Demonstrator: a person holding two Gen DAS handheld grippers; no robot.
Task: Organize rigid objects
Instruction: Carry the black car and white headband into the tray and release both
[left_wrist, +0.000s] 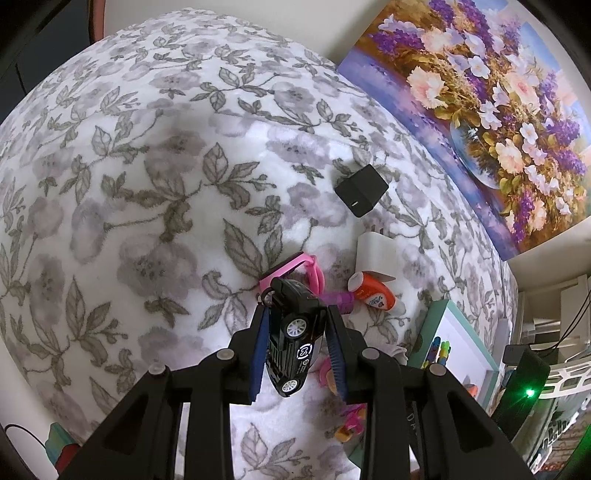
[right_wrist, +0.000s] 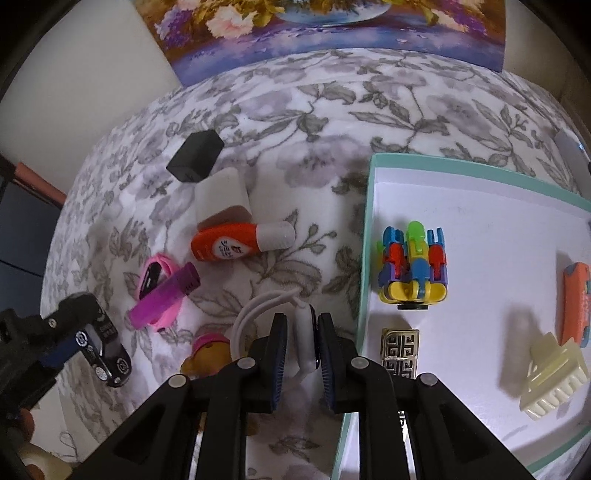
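Left tongs (left_wrist: 297, 345), clenched on small black die-cast toy car (left_wrist: 291, 339), lifted above floral bedspread (left_wrist: 147, 184): stiff, light, glossy; hold across body sides. Right tongs (right_wrist: 303, 343), clamped on white plastic hook piece (right_wrist: 304, 339), beside teal-rimmed white box (right_wrist: 365, 229): rigid, light.

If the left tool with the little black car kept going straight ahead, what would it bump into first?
Probably the pink watch. The left tool, shut on the car, points right at it, and the car's nose already overlaps it in the left view. Depth is unclear, so the tool might pass above it.
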